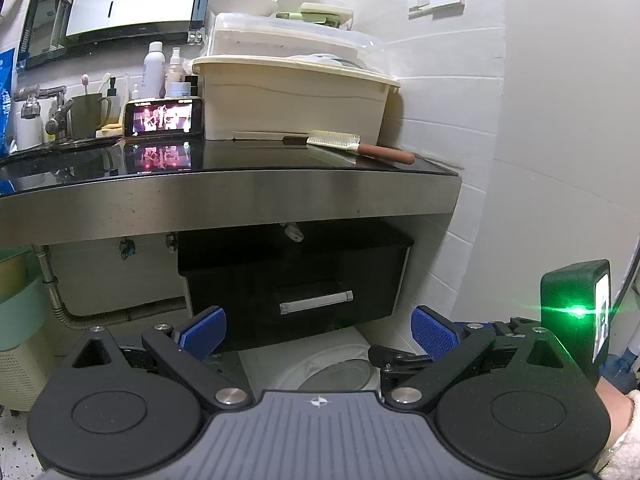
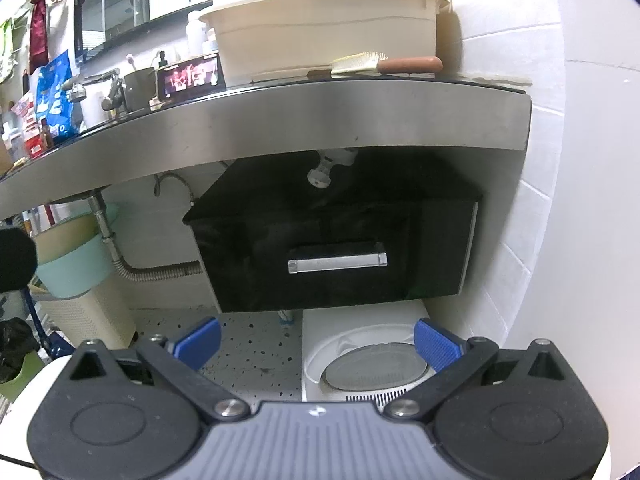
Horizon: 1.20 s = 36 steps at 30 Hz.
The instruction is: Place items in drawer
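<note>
A black drawer (image 1: 296, 280) (image 2: 336, 240) hangs under the steel-edged counter, shut, with a silver bar handle (image 1: 316, 301) (image 2: 337, 263). A brush with a brown handle (image 1: 352, 146) (image 2: 384, 63) lies on the counter's right end, in front of a cream tub (image 1: 292, 100) (image 2: 320, 32). My left gripper (image 1: 318, 332) is open and empty, low in front of the drawer. My right gripper (image 2: 318, 342) is open and empty, also below the drawer; its body shows at the right of the left wrist view (image 1: 576, 304).
A lit phone (image 1: 164, 116) (image 2: 192, 76) leans on the counter beside the tub, with a faucet (image 1: 52, 108), cup and bottles to the left. A white round-lidded appliance (image 2: 376, 364) stands on the floor under the drawer. A teal basin (image 2: 72, 264) and drain pipe are at left. Tiled wall at right.
</note>
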Motion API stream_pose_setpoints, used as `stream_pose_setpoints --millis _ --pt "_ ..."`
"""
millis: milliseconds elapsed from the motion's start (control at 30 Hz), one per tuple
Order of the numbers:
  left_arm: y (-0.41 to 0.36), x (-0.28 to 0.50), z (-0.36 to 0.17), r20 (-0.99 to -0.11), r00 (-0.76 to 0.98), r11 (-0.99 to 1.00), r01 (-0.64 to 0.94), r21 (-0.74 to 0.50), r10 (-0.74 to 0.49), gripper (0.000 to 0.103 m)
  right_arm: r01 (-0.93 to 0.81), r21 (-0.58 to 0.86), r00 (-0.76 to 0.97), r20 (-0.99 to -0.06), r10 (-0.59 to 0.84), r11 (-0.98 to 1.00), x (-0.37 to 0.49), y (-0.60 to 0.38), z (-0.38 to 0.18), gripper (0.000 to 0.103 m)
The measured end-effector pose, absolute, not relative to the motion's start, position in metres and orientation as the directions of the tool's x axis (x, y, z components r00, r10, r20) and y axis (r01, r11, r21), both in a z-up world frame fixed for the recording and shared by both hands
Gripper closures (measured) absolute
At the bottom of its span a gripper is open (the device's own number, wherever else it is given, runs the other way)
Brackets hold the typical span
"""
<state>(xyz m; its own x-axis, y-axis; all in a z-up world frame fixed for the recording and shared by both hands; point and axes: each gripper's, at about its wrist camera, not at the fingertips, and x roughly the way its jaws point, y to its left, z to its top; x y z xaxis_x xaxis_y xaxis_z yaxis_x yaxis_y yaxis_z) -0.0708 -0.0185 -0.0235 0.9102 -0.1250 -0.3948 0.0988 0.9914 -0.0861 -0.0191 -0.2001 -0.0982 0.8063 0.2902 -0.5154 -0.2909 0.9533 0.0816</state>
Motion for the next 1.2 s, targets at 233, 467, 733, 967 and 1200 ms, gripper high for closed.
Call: stream_pose_setpoints --millis 233,467,733,967,1200 --pt "-0.016 -0.069 -0.021 -0.392 0.912 0.992 0.092 -0.089 -0.12 0.003 -0.284 0.081 0.804 -0.523 0.284 0.955 -0.02 -0.202 -0.097 0.0" --pt "-0.013 -0.068 -0.02 -0.395 0.911 0.992 0.085 -0.097 -0.117 0.003 -0.295 0.085 0.797 -0.528 0.295 0.952 -0.022 -0.2 -0.095 0.0" --pt "-0.011 -0.067 -0.019 -0.404 0.907 0.991 0.083 -0.107 -0.12 0.003 -0.302 0.091 0.792 -0.53 0.302 0.949 -0.019 -0.198 -0.092 0.0" --pt "-0.009 -0.065 -0.016 -0.405 0.907 0.991 0.079 -0.111 -0.118 0.003 -0.301 0.099 0.791 -0.531 0.306 0.949 -0.017 -0.199 -0.09 0.0" --pt "-0.009 -0.065 -0.013 -0.411 0.904 0.99 0.079 -0.116 -0.12 0.003 -0.298 0.106 0.789 -0.532 0.307 0.949 -0.017 -0.2 -0.088 0.0"
